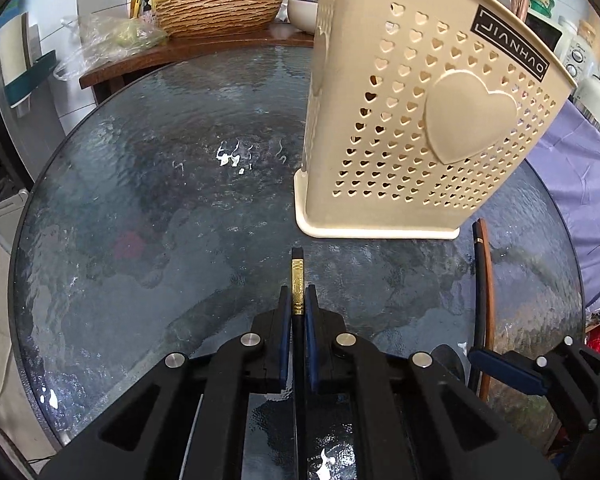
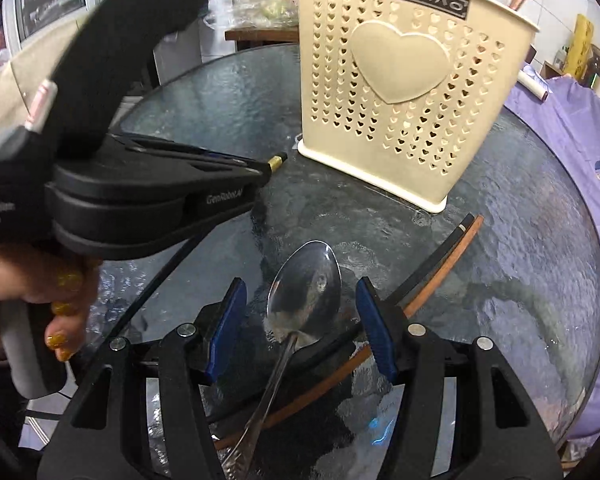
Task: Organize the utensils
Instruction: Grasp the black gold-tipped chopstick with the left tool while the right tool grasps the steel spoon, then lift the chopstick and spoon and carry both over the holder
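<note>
A tall cream plastic utensil holder (image 1: 416, 120), pierced with rows of small heart-shaped holes and carrying one large raised heart, stands upright on the round, rippled dark glass tabletop (image 1: 148, 208). Behind the tabletop, a ribbed woven wooden bowl (image 1: 220, 10) and a crumpled clear plastic bag (image 1: 108, 38) sit on a brown wooden counter (image 1: 196, 54). A lilac cloth (image 2: 572, 128) lies along the tabletop's right edge.

The left gripper (image 1: 299, 300) has its jaws closed on a thin black chopstick with a gold band (image 1: 297, 284); the chopstick's long axis runs straight forward between the blue pads, its tip pointing at the base of the holder and apart from it.

The right gripper (image 2: 300, 320) has its jaws spread wide on either side of a shiny steel spoon (image 2: 306, 292), which lies on the glass, bowl forward toward the holder, handle back under the gripper. Just right of it a brown wooden chopstick and a black one (image 2: 440, 256) lie side by side, slanting up to the right.
</note>
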A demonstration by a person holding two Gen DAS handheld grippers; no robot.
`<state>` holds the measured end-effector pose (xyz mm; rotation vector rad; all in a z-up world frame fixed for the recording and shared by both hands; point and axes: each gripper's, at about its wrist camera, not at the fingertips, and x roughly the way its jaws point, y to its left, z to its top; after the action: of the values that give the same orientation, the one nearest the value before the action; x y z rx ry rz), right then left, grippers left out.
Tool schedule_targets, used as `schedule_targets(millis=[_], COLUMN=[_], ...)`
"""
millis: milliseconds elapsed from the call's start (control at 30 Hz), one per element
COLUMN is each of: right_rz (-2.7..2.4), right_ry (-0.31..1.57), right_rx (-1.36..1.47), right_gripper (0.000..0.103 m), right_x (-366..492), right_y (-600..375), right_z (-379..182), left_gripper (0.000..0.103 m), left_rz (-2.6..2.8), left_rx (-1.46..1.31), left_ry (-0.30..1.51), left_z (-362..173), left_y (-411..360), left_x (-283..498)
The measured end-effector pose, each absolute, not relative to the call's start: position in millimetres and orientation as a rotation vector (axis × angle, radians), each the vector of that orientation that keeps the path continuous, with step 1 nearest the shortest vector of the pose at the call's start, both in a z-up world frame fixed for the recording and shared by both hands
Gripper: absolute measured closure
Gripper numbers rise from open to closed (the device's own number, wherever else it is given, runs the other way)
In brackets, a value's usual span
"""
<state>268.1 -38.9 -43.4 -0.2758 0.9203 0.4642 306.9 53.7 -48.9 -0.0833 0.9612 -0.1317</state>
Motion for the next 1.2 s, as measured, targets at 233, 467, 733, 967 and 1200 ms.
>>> schedule_targets(millis=[233,467,733,967,1200], right_rz=[0.449,0.453,0.464,0.535,0.616], right_ry=[0.935,0.927,0.908,0.838,0.782], right_rx=[-0.274,-0.283,-0.252,-0.110,0.000], right_gripper=[0.046,0.065,0.065,0.065,0.066], right_x=[276,284,286,280,270], right_y=[-33,-28,-39,-67,-100], right_z=[-49,-49,-44,-10,27], left_gripper=[0.096,0.096,0.096,0.096,0.096], left_rz=[-0.137,-0.138,-0.137,-0.136,-0.172], left_rx=[-0.089,-0.091,-0.091,-0.118,-0.152], left_ry=[0.960,0.959,0.958,0.950,0.861], left_z=[-50,-50,-50,-46,-13], left_y=[58,56,56,60,65], left_x=[311,309,308,307,290])
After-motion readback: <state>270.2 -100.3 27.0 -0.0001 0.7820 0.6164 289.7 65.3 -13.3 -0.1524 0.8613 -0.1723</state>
